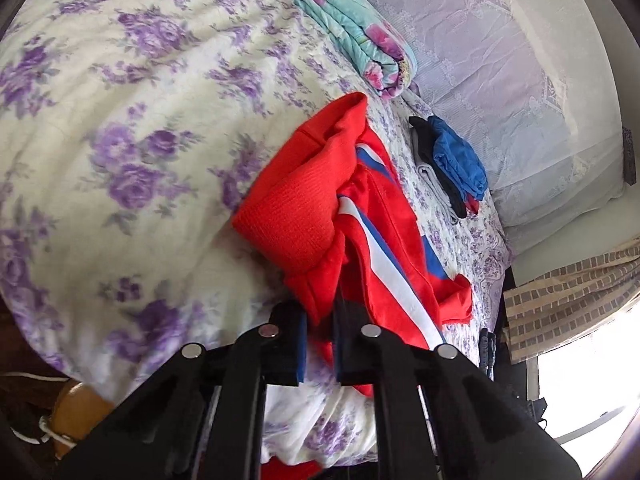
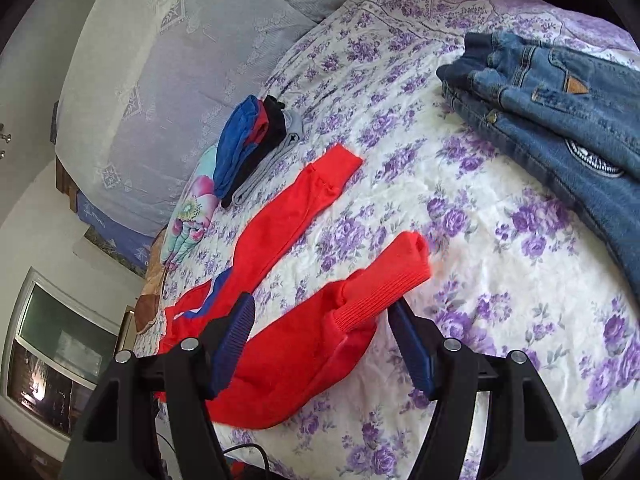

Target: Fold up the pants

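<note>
- The red pants [image 2: 288, 344] lie loosely bunched on a bed whose bedspread [image 2: 500, 280] is white with purple flowers. They sit toward the near edge of the bed, well apart from everything else on it.
- In the right wrist view the two legs run away from the camera. One ribbed cuff [image 2: 384, 284] rests between the right tool's fingers, and the other leg stretches flat toward the far side of the bed.
- A white and blue stripe [image 1: 384, 264] runs along one side of the pants, seen best from the left wrist.
- The left gripper [image 1: 320, 344] is clenched on the red pants: its blue pads stand close together with red cloth pinched between them, near the bed's near edge.
- The right gripper [image 2: 320, 344] is released. Its jaws stand wide apart, one on each side of the red cloth, and neither pad presses on it.
- A small stack of folded clothes [image 2: 248, 148] in blue, black and grey lies farther across the bed, just beside a pale lace-covered pillow [image 2: 168, 80].
- A pile of blue jeans [image 2: 560, 112] sits near the far right corner of the bed in the right wrist view.
- A folded quilt [image 1: 352, 28] in teal and pink lies by the pillow end.
</note>
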`<action>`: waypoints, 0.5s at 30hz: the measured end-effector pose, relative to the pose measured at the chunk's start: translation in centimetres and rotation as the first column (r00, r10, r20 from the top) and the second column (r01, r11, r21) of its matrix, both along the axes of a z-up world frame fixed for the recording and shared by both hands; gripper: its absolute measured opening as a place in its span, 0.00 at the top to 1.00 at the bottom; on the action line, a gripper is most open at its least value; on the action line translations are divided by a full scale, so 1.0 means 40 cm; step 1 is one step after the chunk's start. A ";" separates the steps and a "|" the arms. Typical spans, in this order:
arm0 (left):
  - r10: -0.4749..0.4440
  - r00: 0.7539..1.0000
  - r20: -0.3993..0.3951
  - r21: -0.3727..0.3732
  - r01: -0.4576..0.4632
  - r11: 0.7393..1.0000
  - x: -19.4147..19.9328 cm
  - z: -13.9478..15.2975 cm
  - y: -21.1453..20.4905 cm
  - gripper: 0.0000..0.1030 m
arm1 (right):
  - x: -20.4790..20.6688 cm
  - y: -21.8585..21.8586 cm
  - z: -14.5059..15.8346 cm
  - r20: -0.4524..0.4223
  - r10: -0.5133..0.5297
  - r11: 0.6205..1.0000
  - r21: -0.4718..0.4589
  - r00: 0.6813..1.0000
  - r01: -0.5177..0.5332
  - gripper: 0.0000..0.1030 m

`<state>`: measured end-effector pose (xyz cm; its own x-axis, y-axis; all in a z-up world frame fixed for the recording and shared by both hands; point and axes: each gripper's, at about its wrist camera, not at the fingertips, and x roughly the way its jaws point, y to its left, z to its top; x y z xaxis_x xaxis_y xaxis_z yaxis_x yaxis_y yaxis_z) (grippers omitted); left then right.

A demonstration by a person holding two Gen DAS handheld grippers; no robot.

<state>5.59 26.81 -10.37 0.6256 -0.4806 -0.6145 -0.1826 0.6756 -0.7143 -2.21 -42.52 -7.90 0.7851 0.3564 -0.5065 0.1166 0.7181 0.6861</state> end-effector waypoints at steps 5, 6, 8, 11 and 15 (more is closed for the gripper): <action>0.001 0.997 -0.072 0.027 0.001 1.000 -0.020 -0.015 0.026 0.83 | 0.057 0.027 0.023 0.011 0.051 0.998 -0.041 0.999 -0.051 0.31; 0.007 0.998 -0.063 0.056 -0.003 0.998 -0.026 0.003 0.025 0.79 | 0.071 0.031 0.030 0.017 0.063 0.997 -0.048 0.998 -0.062 0.31; 0.046 0.999 -0.024 0.163 -0.041 0.986 -0.043 0.051 0.024 0.47 | 0.102 0.033 0.039 0.023 0.080 0.996 -0.045 0.997 -0.079 0.31; 0.136 0.987 0.083 0.324 -0.156 0.933 -0.067 0.135 0.038 0.27 | 0.164 0.017 0.033 0.010 0.082 0.997 -0.004 0.997 -0.082 0.31; 0.120 0.985 0.121 0.383 -0.158 0.910 0.002 0.190 0.049 0.27 | 0.242 -0.023 0.007 -0.030 0.042 0.995 0.093 0.999 -0.039 0.31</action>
<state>5.68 28.78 -2.78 0.7317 -0.1189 -0.6712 -0.2408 0.8761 -0.4177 7.47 -43.45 -7.61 0.7533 0.4340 -0.4942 0.1114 0.6564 0.7462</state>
